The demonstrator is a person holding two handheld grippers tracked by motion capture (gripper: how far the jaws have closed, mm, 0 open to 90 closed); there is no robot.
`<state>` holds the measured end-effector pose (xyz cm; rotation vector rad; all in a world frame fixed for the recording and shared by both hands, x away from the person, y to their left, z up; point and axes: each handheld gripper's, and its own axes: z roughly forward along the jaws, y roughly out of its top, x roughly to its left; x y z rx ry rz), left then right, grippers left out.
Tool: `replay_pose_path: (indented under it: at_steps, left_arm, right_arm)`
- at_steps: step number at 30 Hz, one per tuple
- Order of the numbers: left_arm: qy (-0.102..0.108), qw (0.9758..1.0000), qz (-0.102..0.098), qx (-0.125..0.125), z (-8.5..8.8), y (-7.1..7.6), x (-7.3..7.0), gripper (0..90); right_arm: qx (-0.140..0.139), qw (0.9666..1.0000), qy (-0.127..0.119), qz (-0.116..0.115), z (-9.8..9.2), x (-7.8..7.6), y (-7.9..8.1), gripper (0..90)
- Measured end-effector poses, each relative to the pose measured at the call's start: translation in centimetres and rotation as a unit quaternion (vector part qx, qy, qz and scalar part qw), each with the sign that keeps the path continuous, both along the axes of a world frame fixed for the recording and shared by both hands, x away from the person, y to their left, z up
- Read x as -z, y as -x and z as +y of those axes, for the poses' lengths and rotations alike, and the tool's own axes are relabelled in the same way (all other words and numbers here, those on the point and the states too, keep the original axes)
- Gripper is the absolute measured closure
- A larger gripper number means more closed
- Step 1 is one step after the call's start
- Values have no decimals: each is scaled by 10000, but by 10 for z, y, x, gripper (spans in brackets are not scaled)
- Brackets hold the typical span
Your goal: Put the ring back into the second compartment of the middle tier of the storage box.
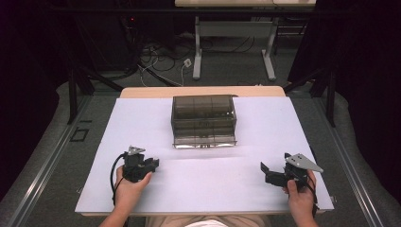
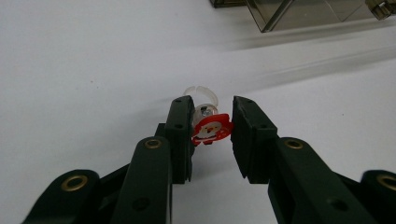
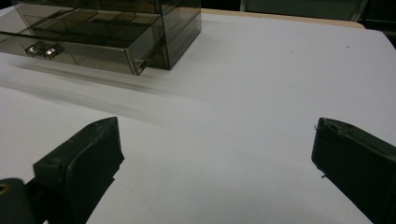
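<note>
A small toy ring [image 2: 212, 128] with a red-and-white Santa charm and a clear plastic band sits pinched between the two black jaws of my left gripper [image 2: 212, 116], just above the white table. In the high view that left gripper [image 1: 155, 163] rests at the front left, held by a hand. My right gripper [image 1: 264, 166] is at the front right, its jaws wide apart. Nothing lies between the jaws of the right gripper [image 3: 215, 140] but bare table. A smoky see-through drawer box [image 1: 204, 120] stands mid-table beyond both grippers, its lower drawer [image 3: 70, 46] pulled out toward me.
The white mat [image 1: 142, 123] covers the tabletop, with bare room on both sides of the box. A corner of the drawer box [image 2: 299, 11] shows at the top of the left gripper view. Behind the table stand a desk frame [image 1: 234, 42] and loose floor cables [image 1: 161, 59].
</note>
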<state>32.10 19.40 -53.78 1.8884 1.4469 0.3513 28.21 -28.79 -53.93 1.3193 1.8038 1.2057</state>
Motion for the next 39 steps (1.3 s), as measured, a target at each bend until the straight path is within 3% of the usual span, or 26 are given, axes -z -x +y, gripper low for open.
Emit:
replay_pose_path:
  at_steps: [6,19,39]
  left_arm:
    - [9,10000,-35,-24,2,2,-3,688]
    - [54,9990,-394,-225,7,6,-10,688]
    - [69,9964,-796,-294,8,12,-19,689]
  right_arm:
    - [19,10000,-14,-12,0,0,0,13]
    - [53,10000,-44,-3,0,0,0,14]
    - [-10,10000,32,-1,0,0,0,14]
